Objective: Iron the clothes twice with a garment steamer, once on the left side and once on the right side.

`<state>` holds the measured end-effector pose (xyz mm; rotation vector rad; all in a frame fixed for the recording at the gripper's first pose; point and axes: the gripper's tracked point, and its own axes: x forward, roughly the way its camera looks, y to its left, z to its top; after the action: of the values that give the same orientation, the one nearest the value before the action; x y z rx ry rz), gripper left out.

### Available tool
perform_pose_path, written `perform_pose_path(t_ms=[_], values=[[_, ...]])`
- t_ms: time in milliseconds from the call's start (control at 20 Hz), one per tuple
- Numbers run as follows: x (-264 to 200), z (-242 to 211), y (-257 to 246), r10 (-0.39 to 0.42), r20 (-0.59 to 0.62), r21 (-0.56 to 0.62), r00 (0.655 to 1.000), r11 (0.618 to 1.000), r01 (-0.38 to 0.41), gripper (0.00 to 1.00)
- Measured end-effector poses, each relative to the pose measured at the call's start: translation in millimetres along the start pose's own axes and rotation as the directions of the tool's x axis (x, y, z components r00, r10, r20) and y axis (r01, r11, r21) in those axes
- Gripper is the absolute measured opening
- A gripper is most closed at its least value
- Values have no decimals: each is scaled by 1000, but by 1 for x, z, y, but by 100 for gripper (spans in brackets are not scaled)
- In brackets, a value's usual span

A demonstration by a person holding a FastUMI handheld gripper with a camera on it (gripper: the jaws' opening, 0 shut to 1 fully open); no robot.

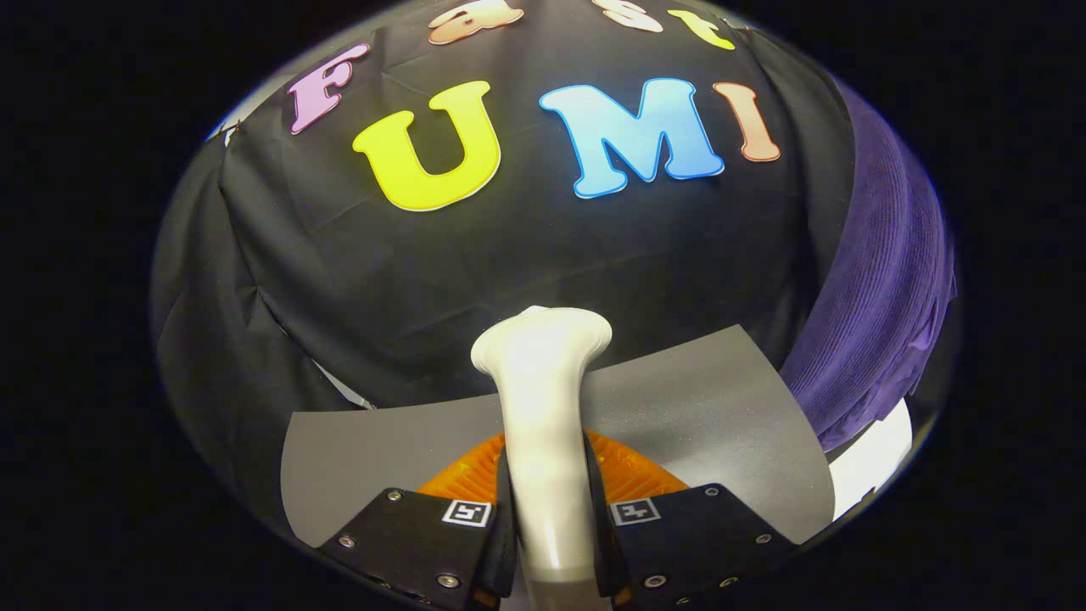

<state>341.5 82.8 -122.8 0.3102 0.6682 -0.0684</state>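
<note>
Tongs [550, 518] clamped tight on the white garment steamer [543, 399], purple garment [882, 322] hanging at 3 o'clock, no readable labels.

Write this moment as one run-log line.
gripper: shut on white plastic steamer handle | purple ribbed garment: beyond fingers, to one side, apart | grey sheet: below

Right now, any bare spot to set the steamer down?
Grey mat is bare on both sides of the steamer, wider toward the purple garment. Tool is shut on the steamer. Crowded at the orange piece just ahead of the fingers.
</note>
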Motion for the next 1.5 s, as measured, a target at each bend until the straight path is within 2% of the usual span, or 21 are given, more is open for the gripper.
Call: perform_pose_path(t_ms=[250, 450, 750, 950, 1300, 1500], values=[[-50, 11, 4, 66, 136, -37, 989, 997, -62, 36], [-102, 2, -1, 132, 219, -91, 967, 989, -115, 36], [-178, -22, -26, 191, 259, -183, 947, 972, -146, 36], [-220, -35, -52, 224, 278, -193, 934, 966, -174, 36], [-289, -60, -109, 242, 302, -224, 922, 958, -179, 36], [-324, -58, -135, 261, 341, -222, 903, 956, -192, 36]])
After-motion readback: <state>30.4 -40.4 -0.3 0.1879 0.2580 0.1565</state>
